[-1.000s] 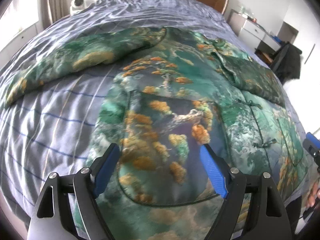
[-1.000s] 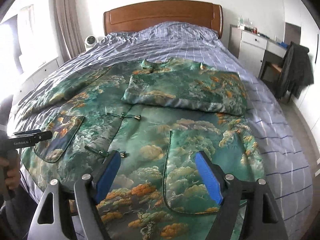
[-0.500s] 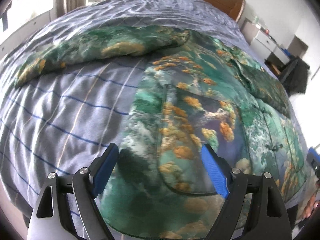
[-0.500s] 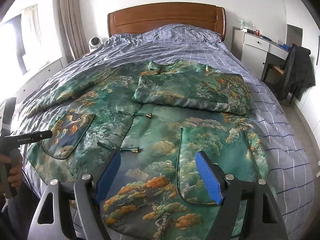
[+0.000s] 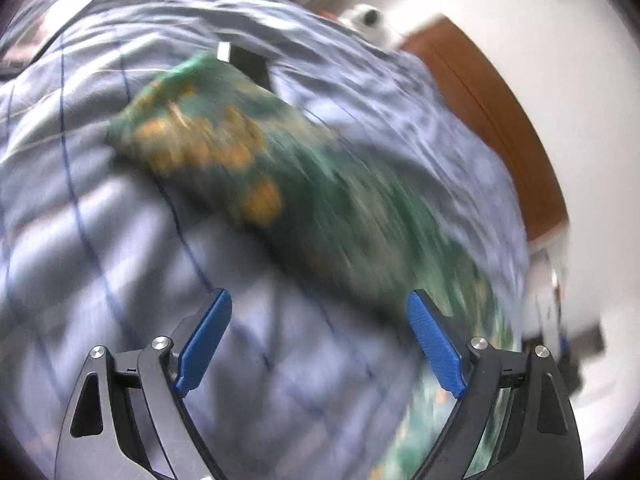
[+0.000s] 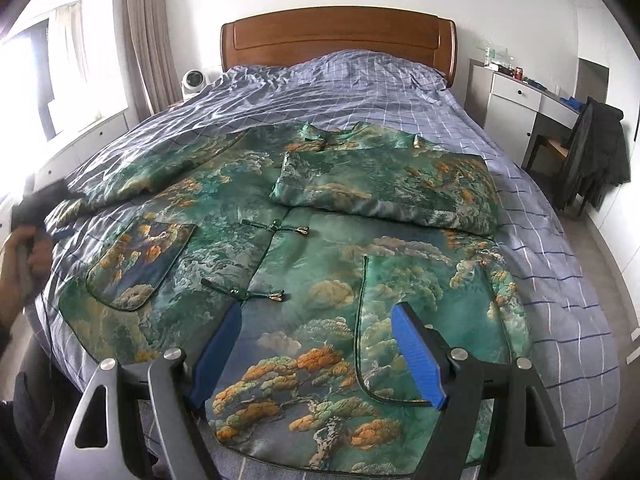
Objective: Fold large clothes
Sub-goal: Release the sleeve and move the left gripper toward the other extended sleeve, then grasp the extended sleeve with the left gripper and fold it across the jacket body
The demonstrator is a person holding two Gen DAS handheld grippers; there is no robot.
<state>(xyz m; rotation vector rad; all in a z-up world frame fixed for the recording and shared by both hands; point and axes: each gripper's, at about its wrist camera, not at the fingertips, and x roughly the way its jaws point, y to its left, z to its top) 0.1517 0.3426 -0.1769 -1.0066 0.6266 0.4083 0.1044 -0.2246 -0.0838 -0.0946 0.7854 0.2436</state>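
Green brocade jacket (image 6: pixel 320 240) flat across foot half of bed, on the blue checked duvet (image 6: pixel 360 92); hem at near bed edge, right sleeve (image 6: pixel 384 188) folded over chest, left sleeve (image 6: pixel 156 168) stretched out toward window side. Right gripper (image 6: pixel 316 344) above hem, jaws apart, nothing clamped. Left gripper (image 5: pixel 320 336) jaws opening, empty, over bare duvet beside left sleeve; view blurred. Bare duvet up to headboard (image 6: pixel 340 36) and along the right side. No readable labels or writing.
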